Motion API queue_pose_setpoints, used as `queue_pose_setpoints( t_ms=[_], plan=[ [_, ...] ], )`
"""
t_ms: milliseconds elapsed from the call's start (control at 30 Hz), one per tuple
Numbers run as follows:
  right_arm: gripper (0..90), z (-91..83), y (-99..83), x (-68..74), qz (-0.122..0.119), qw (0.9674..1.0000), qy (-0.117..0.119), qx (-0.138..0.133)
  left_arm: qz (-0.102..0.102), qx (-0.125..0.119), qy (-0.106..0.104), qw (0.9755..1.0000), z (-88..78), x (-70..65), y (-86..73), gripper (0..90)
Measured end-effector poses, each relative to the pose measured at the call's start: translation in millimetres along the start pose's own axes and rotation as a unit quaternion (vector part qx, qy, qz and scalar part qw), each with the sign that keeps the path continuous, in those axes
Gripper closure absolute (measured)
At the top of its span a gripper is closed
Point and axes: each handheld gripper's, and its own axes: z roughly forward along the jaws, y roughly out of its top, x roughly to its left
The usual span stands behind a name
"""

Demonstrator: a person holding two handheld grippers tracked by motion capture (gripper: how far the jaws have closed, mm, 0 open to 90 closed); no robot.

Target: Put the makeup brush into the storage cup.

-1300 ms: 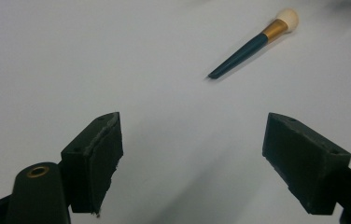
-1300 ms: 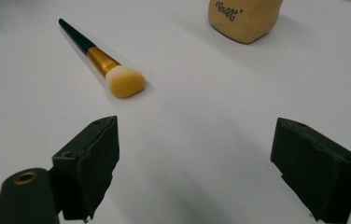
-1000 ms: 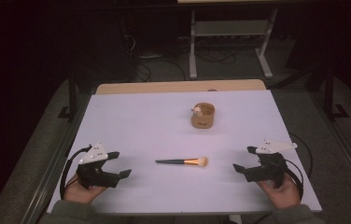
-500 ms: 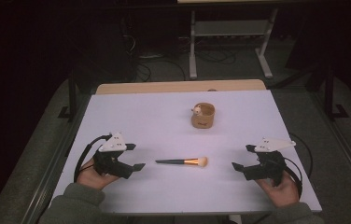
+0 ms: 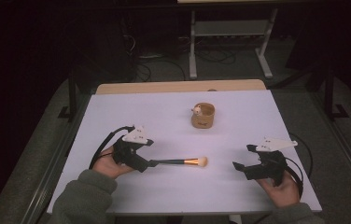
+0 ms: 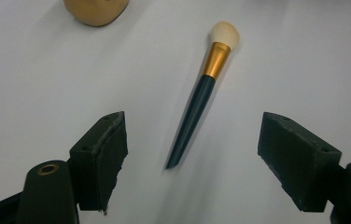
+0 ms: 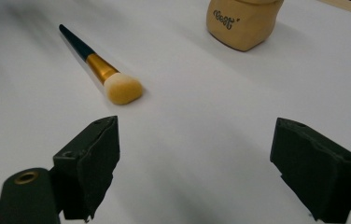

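Note:
A makeup brush point(image 5: 183, 162) with a dark handle, gold ferrule and pale bristles lies flat on the white table point(image 5: 164, 116). My left gripper point(image 5: 149, 161) is open right at the handle's tip; its jaws stand wide either side of the brush point(image 6: 201, 93), not touching it. My right gripper point(image 5: 241, 161) is open at the table's right, apart from the brush point(image 7: 101, 67), with nothing between its jaws. A small tan cup point(image 5: 203, 115) with a little figure on its rim stands behind the brush, also seen as the cup point(image 7: 241, 21) and the cup point(image 6: 96, 9).
The table's wooden far edge point(image 5: 178, 87) borders a dark floor with cables and a metal stand point(image 5: 229, 32). Bare white surface lies around the brush and cup.
My left gripper has moved right and forward from the table's left side up to the brush handle's tip. The right gripper, brush and cup have stayed in place.

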Motion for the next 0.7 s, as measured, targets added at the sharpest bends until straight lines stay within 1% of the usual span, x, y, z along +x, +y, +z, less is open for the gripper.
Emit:
queue_pose_setpoints(
  t_ms=[33,67,133,233,267,333,367,433,500,533,600,633,700],
  plan=[
    [15.0,0.5,0.7,0.4,-0.001,1.0000,0.001,0.000,0.001,0.001,-0.002,1.0000,2.6,-0.1,2.9,23.7],
    [15.0,1.1,1.4,1.0,-0.002,1.0000,0.001,-0.001,0.007,0.003,-0.001,1.0000,5.3,-0.2,5.7,23.7],
    [15.0,3.2,2.8,2.3,-0.007,1.0000,0.003,0.000,0.019,0.009,-0.006,0.9998,11.4,-0.5,11.8,23.9],
    [14.9,5.3,3.5,3.0,-0.010,0.9999,0.005,0.002,0.027,0.022,-0.015,0.9993,20.6,-0.1,20.0,25.0],
    [15.0,5.6,3.5,3.0,-0.011,0.9999,0.006,0.002,0.033,0.025,-0.018,0.9990,23.7,0.5,23.2,25.8],
    [15.0,4.7,3.5,3.1,-0.012,0.9999,0.004,0.001,0.038,0.029,-0.024,0.9986,30.7,1.6,29.7,26.8],
    [15.0,4.0,3.7,3.1,-0.009,1.0000,0.005,0.000,0.043,0.035,-0.027,0.9981,35.5,2.7,33.9,27.4],
    [15.0,2.4,4.0,2.3,-0.008,1.0000,0.004,-0.004,0.050,0.045,-0.030,0.9973,43.4,3.6,39.7,27.6],
    [15.0,1.3,4.2,1.9,-0.008,1.0000,0.001,-0.005,0.056,0.048,-0.034,0.9967,50.3,4.4,42.7,29.0],
    [15.0,1.0,4.2,1.5,-0.008,1.0000,0.001,-0.006,0.060,0.054,-0.034,0.9961,55.4,5.4,44.0,29.9],
    [15.0,1.3,4.0,0.4,-0.007,0.9999,0.003,-0.007,0.062,0.065,-0.039,0.9952,64.0,7.3,44.8,32.1],
    [15.0,1.3,4.0,0.4,-0.007,0.9999,0.003,-0.007,0.058,0.067,-0.041,0.9952,67.5,7.4,44.4,32.1],
    [15.0,1.7,4.0,0.3,-0.007,0.9999,0.004,-0.007,0.061,0.081,-0.047,0.9937,75.3,8.3,43.9,34.3]
  ],
)
